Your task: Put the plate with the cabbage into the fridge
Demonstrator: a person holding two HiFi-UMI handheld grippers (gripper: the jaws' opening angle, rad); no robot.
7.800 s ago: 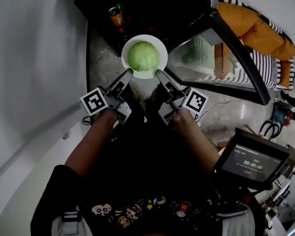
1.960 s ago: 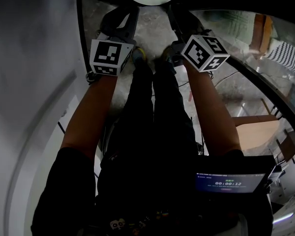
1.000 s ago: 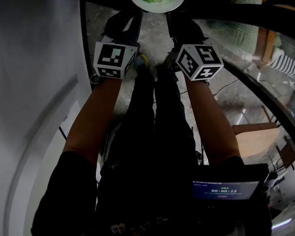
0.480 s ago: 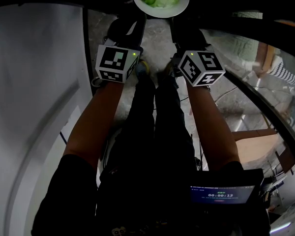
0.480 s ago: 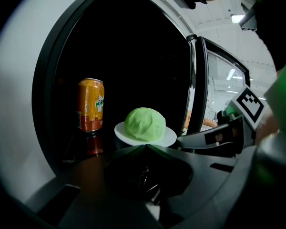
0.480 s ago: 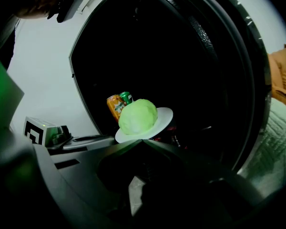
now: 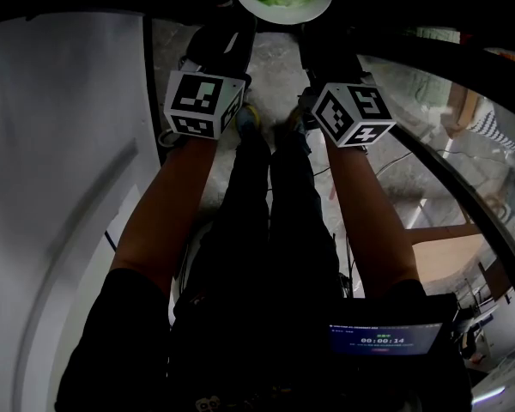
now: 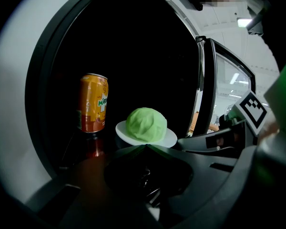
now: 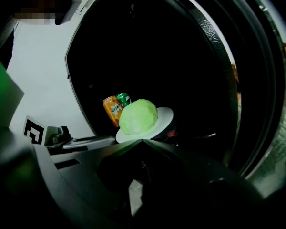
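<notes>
Orange can [image 8: 92,103], green can [image 9: 124,99]

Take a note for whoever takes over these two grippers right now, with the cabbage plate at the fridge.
Left gripper: shut on the plate at its near rim.
Right gripper: shut on the same rim.
Plate with cabbage: level, held at the open fridge's mouth, near an orange can.
Done: plate carried to the fridge.
Left: set it on a shelf inside, open both grippers, withdraw.
</notes>
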